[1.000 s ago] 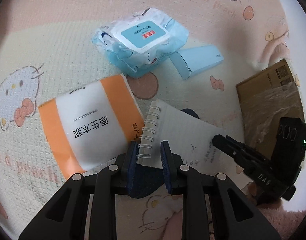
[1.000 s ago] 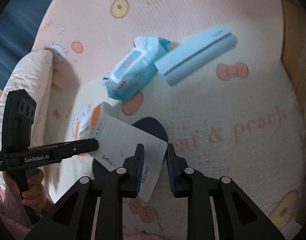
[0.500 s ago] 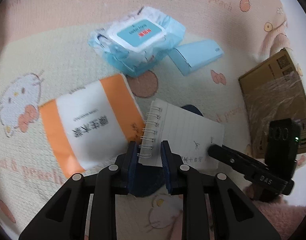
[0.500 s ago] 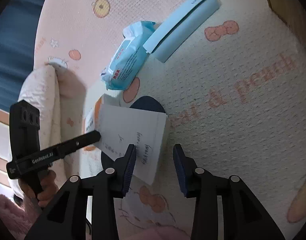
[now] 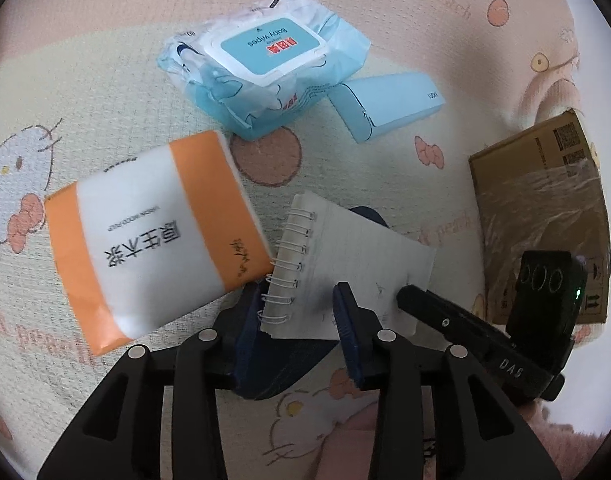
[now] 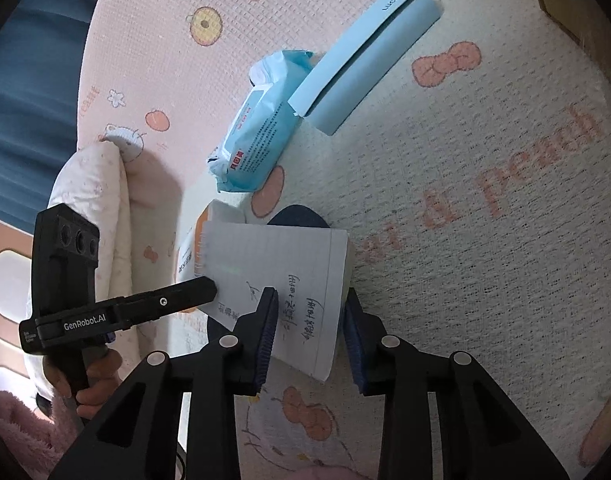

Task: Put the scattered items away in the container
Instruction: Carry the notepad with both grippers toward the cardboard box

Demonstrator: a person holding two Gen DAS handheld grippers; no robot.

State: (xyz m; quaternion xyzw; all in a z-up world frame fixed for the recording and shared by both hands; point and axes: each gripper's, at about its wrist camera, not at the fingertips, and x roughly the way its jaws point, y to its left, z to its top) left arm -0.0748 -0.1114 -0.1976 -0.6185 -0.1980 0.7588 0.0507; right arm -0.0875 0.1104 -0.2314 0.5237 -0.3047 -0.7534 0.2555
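A white spiral notebook [image 5: 345, 264] with handwriting lies tilted over a dark blue shape [image 5: 289, 364] on the patterned mat. My left gripper [image 5: 297, 312] straddles its spiral edge; the jaws are opening and the pads stand off the wire. My right gripper [image 6: 309, 320] straddles the opposite edge of the notebook [image 6: 281, 264]; its jaws are closing, with a small gap left at the right pad. Each gripper shows in the other's view: the right gripper [image 5: 425, 308], the left gripper [image 6: 185, 296]. The cardboard box [image 5: 537, 208] sits at the right.
An orange-and-white tissue pack [image 5: 153, 248] touches the notebook's spiral side. Behind lie a blue wet-wipes pack [image 5: 265, 68] and a light blue case [image 5: 389, 104]. A pale pillow [image 6: 101, 200] and a person's hand [image 6: 93, 384] are at the left of the right wrist view.
The left jaws have spread away from the spiral edge they pinched. The right jaws let go of the page edge, opened wide, then narrowed around it as that gripper sank a little.
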